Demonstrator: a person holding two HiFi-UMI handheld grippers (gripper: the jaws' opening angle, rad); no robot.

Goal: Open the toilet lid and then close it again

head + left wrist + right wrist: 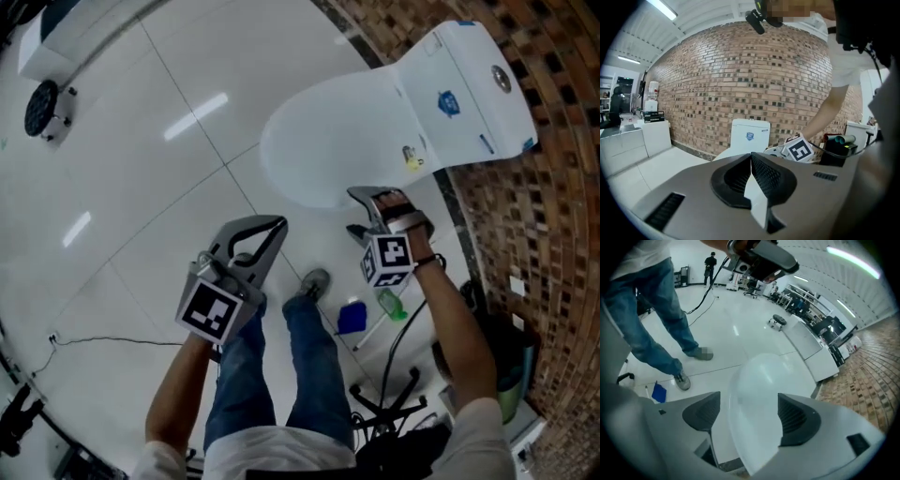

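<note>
Where print is present, it is limited to the square black-and-white marker on the left gripper's (269,228) cube, the same on the right gripper's (360,212) cube, a small yellow sticker (412,159) by the hinge and a blue badge (448,103) on the cistern (487,66). No wording can be read.

A round black grille (41,108) is set at the floor's (159,197) left edge, with a cable (103,341) nearer. The left gripper's fingers are pressed together on nothing. A blue item (352,319) and a green bottle (391,304) lie beneath the right gripper. Its fingers are spread wide, with the rim of the closed toilet lid (328,141) seen between them, ungripped. The toilet is placed at the floor's right edge, against the brick wall (553,234).
</note>
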